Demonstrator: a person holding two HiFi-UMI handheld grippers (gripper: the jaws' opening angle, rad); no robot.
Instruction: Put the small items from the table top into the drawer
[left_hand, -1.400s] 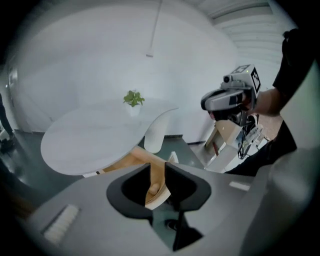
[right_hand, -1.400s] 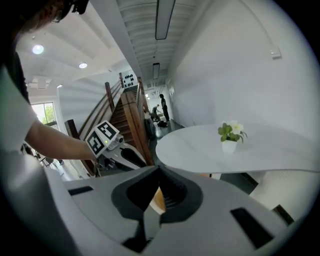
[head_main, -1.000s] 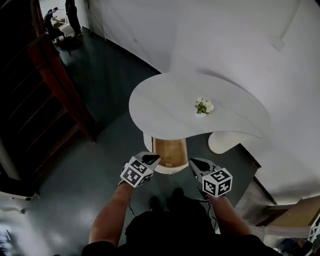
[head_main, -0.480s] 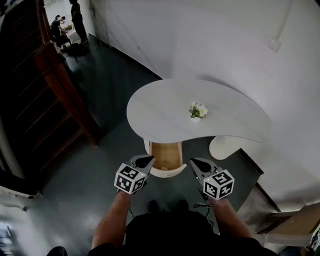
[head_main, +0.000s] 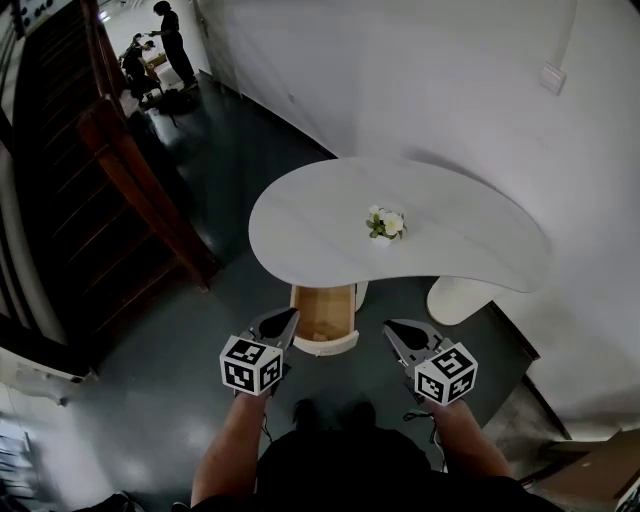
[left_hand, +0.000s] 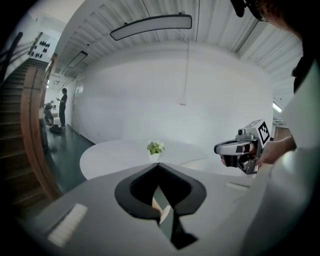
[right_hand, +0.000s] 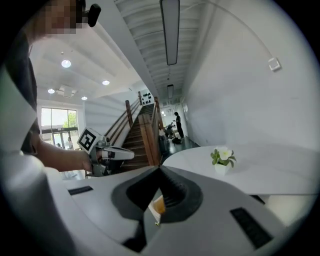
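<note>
A small white pot of flowers (head_main: 383, 224) stands alone on the white curved table (head_main: 320, 215). Under the table's near edge a wooden drawer (head_main: 322, 312) stands pulled out, and its inside looks bare. My left gripper (head_main: 284, 320) hovers just left of the drawer front, shut and holding nothing. My right gripper (head_main: 394, 329) hangs to the drawer's right, its jaws also together and bare. In the left gripper view the closed tip (left_hand: 158, 165) points at the pot (left_hand: 155, 148). The right gripper view has its tip (right_hand: 160, 168) left of the pot (right_hand: 222, 159).
A dark wooden staircase (head_main: 130, 190) rises along the left side. A white wall (head_main: 420, 80) runs behind the table, and the table's white pedestal (head_main: 460, 297) stands at the right. People (head_main: 165, 40) are far down the hall. My feet (head_main: 330, 410) are on the dark floor.
The view has pulled back from the table, so table and drawer sit farther from me. Both grippers have come lower in the view, and the left one has drifted left.
</note>
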